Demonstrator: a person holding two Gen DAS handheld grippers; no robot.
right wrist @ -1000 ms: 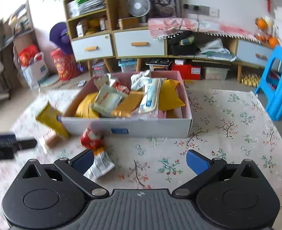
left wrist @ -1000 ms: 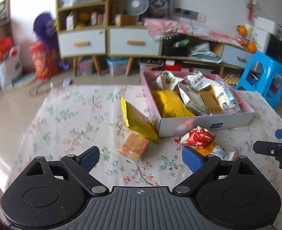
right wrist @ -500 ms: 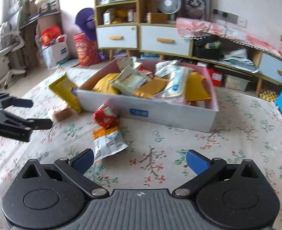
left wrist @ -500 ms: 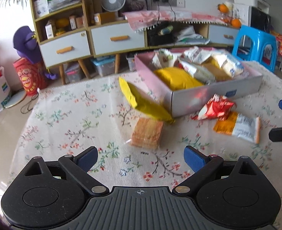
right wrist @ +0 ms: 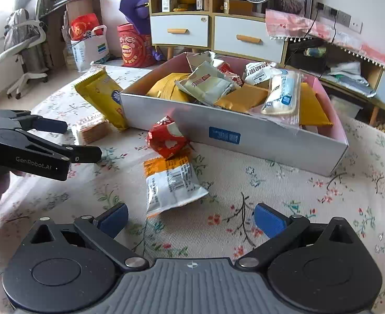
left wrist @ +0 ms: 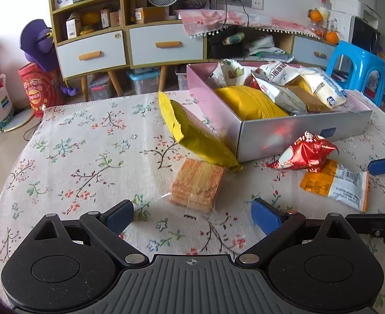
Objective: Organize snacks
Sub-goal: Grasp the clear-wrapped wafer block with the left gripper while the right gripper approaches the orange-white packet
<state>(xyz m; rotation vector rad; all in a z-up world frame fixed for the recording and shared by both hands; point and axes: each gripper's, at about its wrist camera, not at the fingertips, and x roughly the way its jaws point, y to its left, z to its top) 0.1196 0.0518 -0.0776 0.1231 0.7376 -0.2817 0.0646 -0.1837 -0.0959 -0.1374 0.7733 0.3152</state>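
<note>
The crackers (left wrist: 195,189) lie dead ahead of the left gripper (left wrist: 191,213) — fingers spread, nothing held; the right gripper (right wrist: 191,216), equally spread, faces the white-orange packet (right wrist: 172,183).

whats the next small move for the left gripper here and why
Probably ease the left gripper forward and down over the clear-wrapped cracker pack. Its jaws are open and empty, and the pack lies flat on the tablecloth right ahead, outside the box where most snacks already sit.
</note>
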